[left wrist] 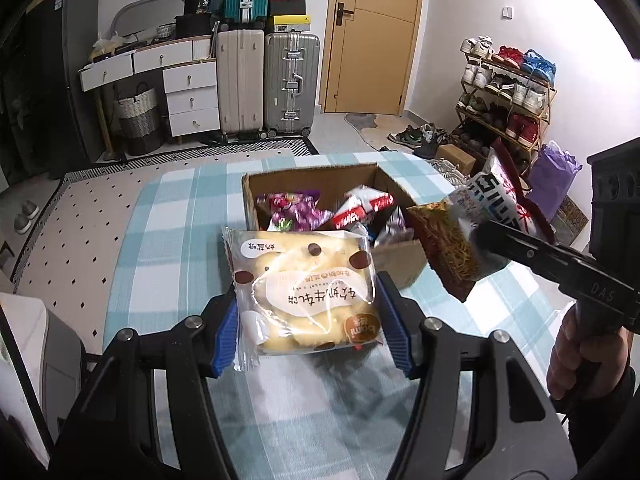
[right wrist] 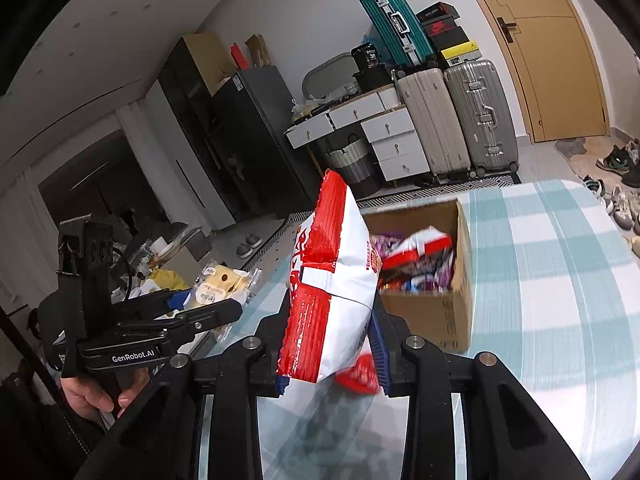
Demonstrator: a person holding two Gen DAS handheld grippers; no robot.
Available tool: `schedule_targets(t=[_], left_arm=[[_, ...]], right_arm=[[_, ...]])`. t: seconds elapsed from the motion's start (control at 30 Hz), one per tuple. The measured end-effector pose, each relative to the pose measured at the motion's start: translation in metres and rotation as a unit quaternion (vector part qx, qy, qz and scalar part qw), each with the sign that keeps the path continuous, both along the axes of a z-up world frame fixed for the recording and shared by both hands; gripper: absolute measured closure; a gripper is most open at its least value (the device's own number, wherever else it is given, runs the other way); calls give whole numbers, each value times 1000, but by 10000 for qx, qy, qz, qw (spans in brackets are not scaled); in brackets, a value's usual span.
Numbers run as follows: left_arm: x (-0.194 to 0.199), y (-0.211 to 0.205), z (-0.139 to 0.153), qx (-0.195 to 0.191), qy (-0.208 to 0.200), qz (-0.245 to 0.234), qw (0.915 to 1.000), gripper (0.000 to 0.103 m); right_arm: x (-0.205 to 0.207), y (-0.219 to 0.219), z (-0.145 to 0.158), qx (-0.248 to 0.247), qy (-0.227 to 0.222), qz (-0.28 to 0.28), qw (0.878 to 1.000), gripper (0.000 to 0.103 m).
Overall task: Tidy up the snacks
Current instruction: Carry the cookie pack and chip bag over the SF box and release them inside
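Note:
My left gripper [left wrist: 308, 312] is shut on a clear-wrapped yellow bread pack [left wrist: 304, 288], its blue pads pressing both sides above the checked tablecloth [left wrist: 168, 240]. Behind it stands an open cardboard box [left wrist: 312, 170] holding several snack packets. At the right, my right gripper [left wrist: 480, 236] grips a red and white snack bag [left wrist: 492, 204] beside the box. In the right wrist view that gripper [right wrist: 332, 344] is shut on the upright snack bag [right wrist: 336, 292], with the box [right wrist: 432, 316] just beyond. The left gripper [right wrist: 224, 304] with the bread pack [right wrist: 218, 284] hangs at the left.
Suitcases [left wrist: 268, 84] and a white drawer unit [left wrist: 188, 92] stand against the far wall next to a wooden door [left wrist: 372, 36]. A shoe rack [left wrist: 508, 92] and a purple bag [left wrist: 554, 176] lie right of the table. A dark fridge [right wrist: 240, 140] stands at the left.

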State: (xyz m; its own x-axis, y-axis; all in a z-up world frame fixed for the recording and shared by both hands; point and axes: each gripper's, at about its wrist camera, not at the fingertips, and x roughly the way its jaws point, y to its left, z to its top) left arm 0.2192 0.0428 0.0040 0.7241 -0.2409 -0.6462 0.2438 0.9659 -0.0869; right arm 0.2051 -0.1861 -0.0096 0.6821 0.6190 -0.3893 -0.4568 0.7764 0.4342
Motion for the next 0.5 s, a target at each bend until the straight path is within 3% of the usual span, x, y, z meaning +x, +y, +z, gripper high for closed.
schedule_targets(t=[0.5], left_arm=[[88,-23,23,106,75,-62,9999,45]], right_arm=[[80,5,29,-17,6,121,9999,71]])
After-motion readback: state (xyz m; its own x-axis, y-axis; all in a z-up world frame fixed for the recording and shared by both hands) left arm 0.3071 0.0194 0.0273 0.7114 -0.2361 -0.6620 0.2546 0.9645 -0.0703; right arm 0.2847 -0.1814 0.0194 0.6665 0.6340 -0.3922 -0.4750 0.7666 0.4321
